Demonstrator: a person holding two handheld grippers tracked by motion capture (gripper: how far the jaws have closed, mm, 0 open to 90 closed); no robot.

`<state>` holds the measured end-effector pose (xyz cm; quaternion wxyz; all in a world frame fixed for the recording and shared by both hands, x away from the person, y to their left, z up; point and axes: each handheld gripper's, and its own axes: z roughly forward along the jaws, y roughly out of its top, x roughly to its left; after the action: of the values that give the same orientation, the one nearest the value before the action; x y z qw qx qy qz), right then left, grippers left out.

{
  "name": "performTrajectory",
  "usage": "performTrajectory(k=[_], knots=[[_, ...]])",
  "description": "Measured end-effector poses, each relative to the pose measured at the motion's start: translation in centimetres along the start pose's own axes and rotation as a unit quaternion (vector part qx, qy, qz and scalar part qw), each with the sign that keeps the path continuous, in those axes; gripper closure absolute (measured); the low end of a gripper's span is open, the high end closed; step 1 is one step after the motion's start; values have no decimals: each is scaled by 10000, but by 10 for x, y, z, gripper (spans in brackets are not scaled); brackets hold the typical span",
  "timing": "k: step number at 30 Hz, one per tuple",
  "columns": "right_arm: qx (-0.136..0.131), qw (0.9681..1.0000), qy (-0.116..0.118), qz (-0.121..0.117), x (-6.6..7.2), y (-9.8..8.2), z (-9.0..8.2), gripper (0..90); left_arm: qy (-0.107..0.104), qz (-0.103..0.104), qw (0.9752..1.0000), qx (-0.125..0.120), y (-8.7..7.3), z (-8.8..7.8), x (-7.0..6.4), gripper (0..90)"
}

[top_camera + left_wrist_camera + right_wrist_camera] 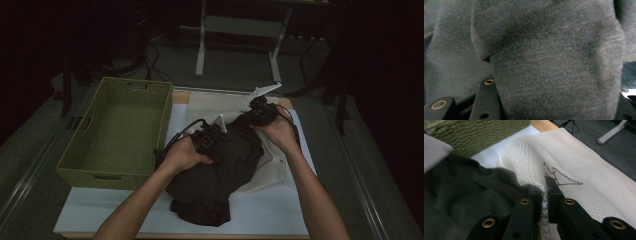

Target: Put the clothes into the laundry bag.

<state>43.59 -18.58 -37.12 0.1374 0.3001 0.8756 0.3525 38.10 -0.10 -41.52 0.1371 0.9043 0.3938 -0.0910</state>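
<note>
A dark garment (215, 185) lies heaped on a white mesh bag (272, 170) in the middle of the table. My left gripper (222, 144) is pushed into the garment's near-left side. In the left gripper view a thick wad of the grey-black garment (549, 50) fills the gap between the jaws of that gripper (556, 100), which is shut on it. My right gripper (246, 118) sits at the garment's far edge. In the right gripper view that gripper (545, 187) is shut on a raised fold of the mesh bag (586, 165), with the garment (461, 202) lying to its left.
A green woven basket (165, 120) stands just left of the clothes, and its wall (474, 135) shows beyond the bag. A white sheet (270, 210) covers the tabletop. Grey floor, cables and a table frame (240, 30) lie behind.
</note>
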Motion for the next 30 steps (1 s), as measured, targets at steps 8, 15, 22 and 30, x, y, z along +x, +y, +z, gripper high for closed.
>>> performTrajectory(k=[8, 15, 22, 30], knots=[[9, 9999, 49, -135, 8, 3, -4, 861, 13, -550, 9973, -492, 8, -5, 12, 498], [7, 9999, 125, -100, 8, 1, 1, 860, 57, -686, 9955, -645, 12, -5, 12, 495], [-64, 9998, 157, -59, 8, 1, 1, 861, 98, -419, 9961, -768, 23, 4, -5, 492], [-211, 9995, 246, -27, 8, 1, -2, 860, -92, -234, 9964, -808, 27, 8, -11, 490]])
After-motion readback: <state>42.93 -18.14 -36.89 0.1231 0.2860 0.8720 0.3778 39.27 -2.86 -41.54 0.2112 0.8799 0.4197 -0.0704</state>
